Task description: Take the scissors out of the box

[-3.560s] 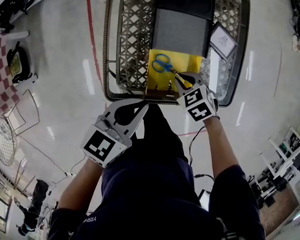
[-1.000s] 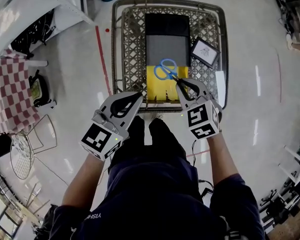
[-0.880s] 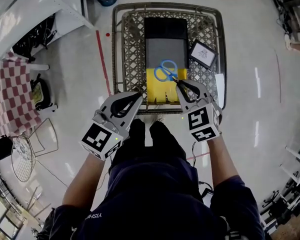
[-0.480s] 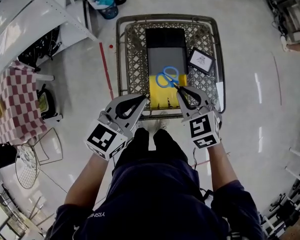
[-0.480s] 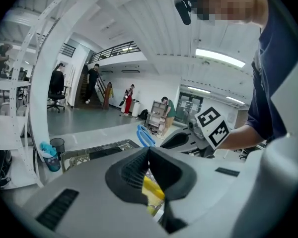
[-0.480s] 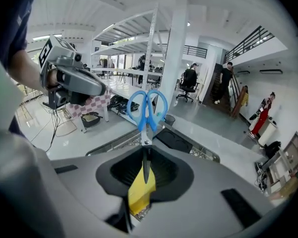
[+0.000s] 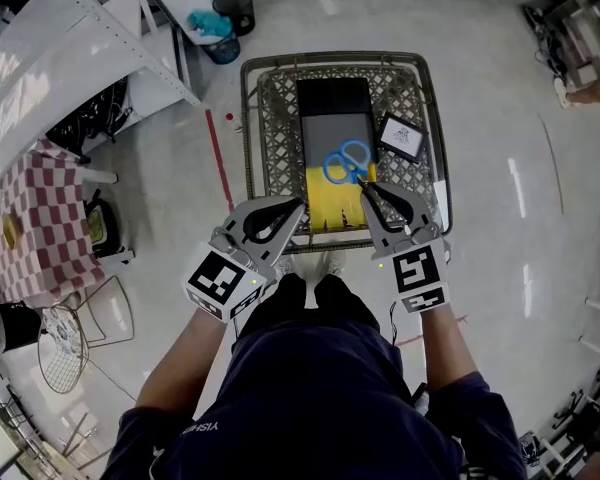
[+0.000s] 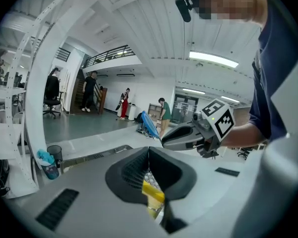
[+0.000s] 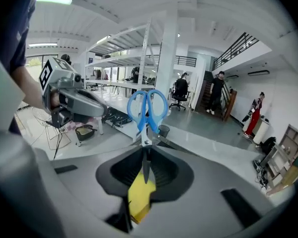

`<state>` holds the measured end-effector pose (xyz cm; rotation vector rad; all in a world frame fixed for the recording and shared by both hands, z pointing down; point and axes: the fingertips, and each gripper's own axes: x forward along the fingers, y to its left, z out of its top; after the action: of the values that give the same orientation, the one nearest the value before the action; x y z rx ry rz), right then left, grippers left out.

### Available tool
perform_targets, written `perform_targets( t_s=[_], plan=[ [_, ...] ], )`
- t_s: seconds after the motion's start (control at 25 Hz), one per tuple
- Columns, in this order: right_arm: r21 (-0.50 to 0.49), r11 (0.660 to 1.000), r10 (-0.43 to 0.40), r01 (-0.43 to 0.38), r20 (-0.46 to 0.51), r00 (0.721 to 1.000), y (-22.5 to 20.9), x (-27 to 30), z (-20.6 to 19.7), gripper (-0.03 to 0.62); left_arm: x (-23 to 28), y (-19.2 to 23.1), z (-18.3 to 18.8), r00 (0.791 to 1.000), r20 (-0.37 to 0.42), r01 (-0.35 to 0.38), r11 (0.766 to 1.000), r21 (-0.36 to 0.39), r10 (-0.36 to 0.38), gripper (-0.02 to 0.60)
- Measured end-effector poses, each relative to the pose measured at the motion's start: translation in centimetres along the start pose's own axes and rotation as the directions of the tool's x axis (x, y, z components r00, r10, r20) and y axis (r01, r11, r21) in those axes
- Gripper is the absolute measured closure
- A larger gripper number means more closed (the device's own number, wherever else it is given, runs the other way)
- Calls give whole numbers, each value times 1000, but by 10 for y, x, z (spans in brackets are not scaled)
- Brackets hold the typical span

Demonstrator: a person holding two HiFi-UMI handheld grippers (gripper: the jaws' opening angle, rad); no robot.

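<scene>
While the wire basket stands on the pale floor just ahead of the person's feet, the step in hand is the lift itself, and it looks well along.

Inside the basket a dark grey panel lies at the far end. The yellow box lies at the near end, and a small framed card sits against the right wall.

The left gripper hangs over the near rim at the left of the yellow box. Its jaws meet at the tips with nothing between them, and only mesh and yellow show far below through the gap. It has no part in this step and is best kept out to the left, clear of the lift path.

The right gripper is clamped on the scissors by the closed blades, near the pivot. The blue handle loops point away from the person, over the far edge of the box. In the right gripper view the scissors stand up against the open room, with the box well beneath them, so I judge them already free of it.

To do this well:
- Keep the squeeze steady. Smooth, thin blades give the pads little to bite on, and the heavier handle end could swing or slide out.
- Carry the scissors straight up and toward the person, without tilting.
- Watch that the loops do not catch the mesh walls or the near rim.
</scene>
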<state>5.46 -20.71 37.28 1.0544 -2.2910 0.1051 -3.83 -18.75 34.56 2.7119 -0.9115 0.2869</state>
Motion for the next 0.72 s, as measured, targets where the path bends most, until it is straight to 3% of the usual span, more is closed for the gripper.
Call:
perform_targets(
  t_s=[0.72],
  plan=[
    [15,1000,-28,27,102,994,12,-22,37,526,-5,-5,26,999,32,36,998,61,-38,557]
  ],
)
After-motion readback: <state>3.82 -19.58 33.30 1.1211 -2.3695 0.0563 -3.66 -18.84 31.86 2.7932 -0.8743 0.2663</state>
